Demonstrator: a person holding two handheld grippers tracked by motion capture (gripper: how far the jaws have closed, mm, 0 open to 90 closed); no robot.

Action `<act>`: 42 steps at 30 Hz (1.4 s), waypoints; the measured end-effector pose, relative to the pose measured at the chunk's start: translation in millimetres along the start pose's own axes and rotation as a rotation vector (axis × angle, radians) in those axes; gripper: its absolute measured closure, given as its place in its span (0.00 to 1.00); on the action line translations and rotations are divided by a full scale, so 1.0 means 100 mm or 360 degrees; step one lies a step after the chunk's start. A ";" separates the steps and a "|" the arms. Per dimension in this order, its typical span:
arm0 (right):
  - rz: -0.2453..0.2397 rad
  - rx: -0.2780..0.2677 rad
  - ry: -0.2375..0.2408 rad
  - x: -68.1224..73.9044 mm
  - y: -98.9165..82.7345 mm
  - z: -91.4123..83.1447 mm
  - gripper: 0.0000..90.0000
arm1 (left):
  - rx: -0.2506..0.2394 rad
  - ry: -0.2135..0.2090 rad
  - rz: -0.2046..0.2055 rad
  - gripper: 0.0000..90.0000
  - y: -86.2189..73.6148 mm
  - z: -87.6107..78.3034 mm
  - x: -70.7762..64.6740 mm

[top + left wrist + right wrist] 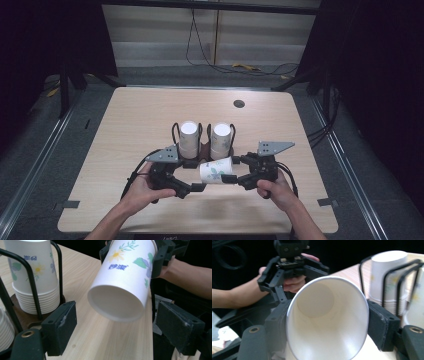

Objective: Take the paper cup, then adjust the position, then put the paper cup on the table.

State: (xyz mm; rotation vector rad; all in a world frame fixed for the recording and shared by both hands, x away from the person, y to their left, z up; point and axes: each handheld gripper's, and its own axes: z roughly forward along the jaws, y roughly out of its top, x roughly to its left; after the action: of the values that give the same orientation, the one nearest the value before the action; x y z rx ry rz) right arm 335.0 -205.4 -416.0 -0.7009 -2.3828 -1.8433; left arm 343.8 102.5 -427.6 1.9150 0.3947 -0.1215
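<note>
A: Start with the tabletop [125, 120]. Where do your things sit on it?

B: Two wire racks of stacked paper cups stand side by side near the middle, a little toward your edge: the left stack [189, 137] and the right stack [220, 140]. The loose cup [216, 171] lies on its side in the air just in front of them, between your hands.

A: Who has that cup?

B: Your right gripper [234, 178] does. Its jaws clamp the cup near the rim, one pad on each side, as the right gripper view shows [324, 320]. Your left gripper [199, 187] has its jaws spread wide at the cup's base, and in the left gripper view neither pad [61, 326] touches it [122, 282].

A: How will the cup handle?

B: You should expect it to be very light and thin-walled, so it likely dents under a hard squeeze. The rolled rim is the stiffest part, and the base ring next. Hold it there, gently; the smooth wall looks likely to slip.
</note>
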 end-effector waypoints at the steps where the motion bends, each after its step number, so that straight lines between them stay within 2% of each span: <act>1: 0.0004 0.0007 -0.0034 0.00 0.00 -0.02 0.31 | 0.0003 0.0005 -0.0003 0.19 0.00 0.00 0.00; 4: -0.0007 0.0063 -0.0157 -0.01 0.02 -0.06 0.32 | 0.0028 0.0017 -0.0002 0.19 -0.01 0.00 0.02; 8: -0.0012 0.0119 -0.0274 -0.03 0.04 -0.11 0.32 | 0.0051 0.0032 -0.0017 0.19 -0.02 0.00 0.05; 9: -0.0024 0.0159 -0.0338 -0.03 0.05 -0.12 0.32 | 0.0052 0.0038 -0.0020 0.19 -0.03 0.00 0.06; 11: -0.0024 0.0168 -0.0352 -0.03 0.05 -0.12 0.32 | 0.0058 0.0053 -0.0028 0.19 -0.04 0.00 0.08; 16: -0.0027 0.0243 -0.0474 -0.04 0.07 -0.17 0.33 | 0.0084 0.0103 -0.0018 0.20 -0.05 -0.02 0.11; 20: -0.0028 0.0282 -0.0577 -0.05 0.09 -0.22 0.33 | 0.0077 0.0111 -0.0026 0.20 -0.06 -0.03 0.13; 38: 0.0055 0.0466 -0.0861 -0.18 0.17 -0.35 0.33 | 0.0100 0.0145 -0.0029 0.20 -0.09 -0.04 0.17; 42: 0.0080 0.0510 -0.0923 -0.22 0.20 -0.35 0.34 | 0.0108 0.0185 -0.0053 0.22 -0.12 -0.04 0.20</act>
State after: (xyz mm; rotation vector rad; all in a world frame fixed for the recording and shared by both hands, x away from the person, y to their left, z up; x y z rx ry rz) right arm 354.7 -241.0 -394.3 -1.3848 -2.8577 -1.3088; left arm 358.7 114.4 -442.0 1.9885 0.5064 -0.0460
